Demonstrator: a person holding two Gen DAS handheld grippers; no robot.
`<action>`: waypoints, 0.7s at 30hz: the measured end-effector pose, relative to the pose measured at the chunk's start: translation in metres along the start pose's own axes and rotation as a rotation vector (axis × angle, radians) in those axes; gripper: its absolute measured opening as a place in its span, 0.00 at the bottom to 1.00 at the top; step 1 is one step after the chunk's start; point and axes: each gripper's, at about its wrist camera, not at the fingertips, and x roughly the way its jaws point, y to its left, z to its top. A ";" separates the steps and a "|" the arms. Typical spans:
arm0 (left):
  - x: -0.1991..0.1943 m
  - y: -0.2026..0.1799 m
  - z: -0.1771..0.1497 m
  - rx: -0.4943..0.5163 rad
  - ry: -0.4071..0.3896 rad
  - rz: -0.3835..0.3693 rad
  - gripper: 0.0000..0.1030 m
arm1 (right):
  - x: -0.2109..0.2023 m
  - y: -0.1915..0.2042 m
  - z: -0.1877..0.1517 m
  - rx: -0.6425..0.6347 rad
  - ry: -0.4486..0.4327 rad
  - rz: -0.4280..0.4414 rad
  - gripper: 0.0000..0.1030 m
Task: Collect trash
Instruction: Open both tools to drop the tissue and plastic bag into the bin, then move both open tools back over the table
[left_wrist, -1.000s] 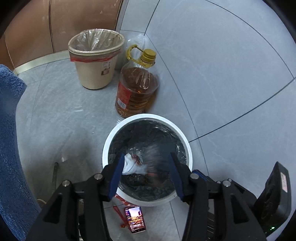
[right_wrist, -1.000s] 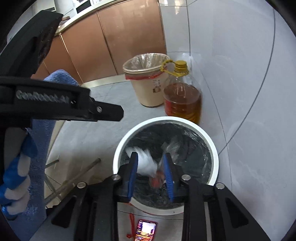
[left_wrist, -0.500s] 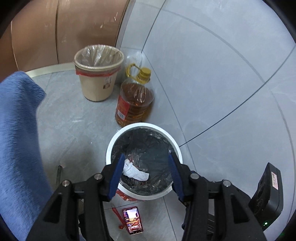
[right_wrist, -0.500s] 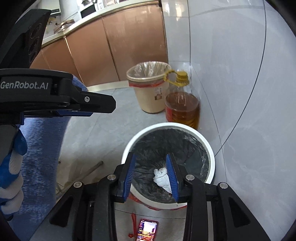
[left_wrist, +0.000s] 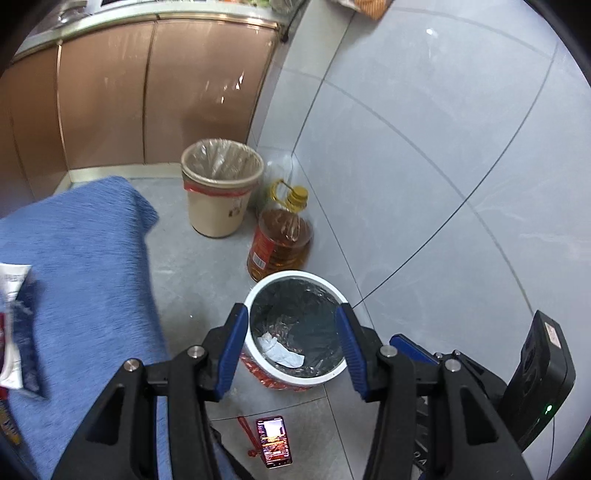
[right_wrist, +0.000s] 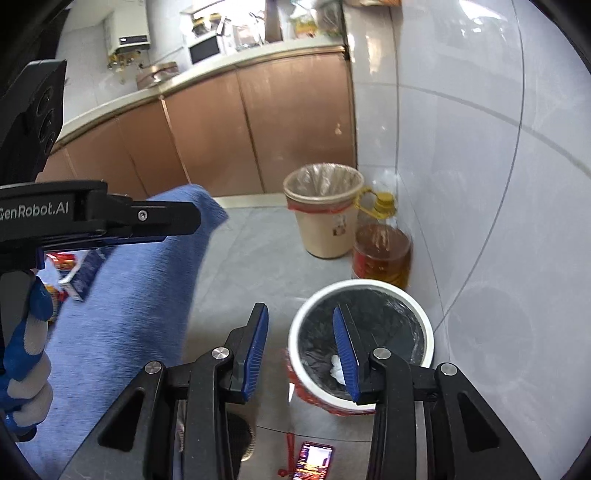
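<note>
Both grippers, left (left_wrist: 291, 336) and right (right_wrist: 301, 347), hang half-open and empty; crumpled tissue (left_wrist: 281, 351) lies in the white bin (left_wrist: 258, 295). Swinging low toward bench wrappers (right_wrist: 75, 271) risks clipping that rim.

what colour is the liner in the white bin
Black liner, seen best in the left wrist view.

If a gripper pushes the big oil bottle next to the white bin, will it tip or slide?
The oil bottle looks mostly full, so probably heavy and likelier to slide than tip. Its plastic wall may feel slippery. The yellow handle seems the safest grip.
</note>
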 end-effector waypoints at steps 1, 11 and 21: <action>-0.009 0.003 -0.001 0.001 -0.012 0.005 0.46 | -0.006 0.007 0.002 -0.010 -0.008 0.007 0.36; -0.117 0.046 -0.016 -0.022 -0.154 0.079 0.53 | -0.059 0.068 0.018 -0.103 -0.082 0.077 0.37; -0.214 0.108 -0.058 -0.056 -0.229 0.159 0.54 | -0.088 0.136 0.019 -0.202 -0.111 0.167 0.38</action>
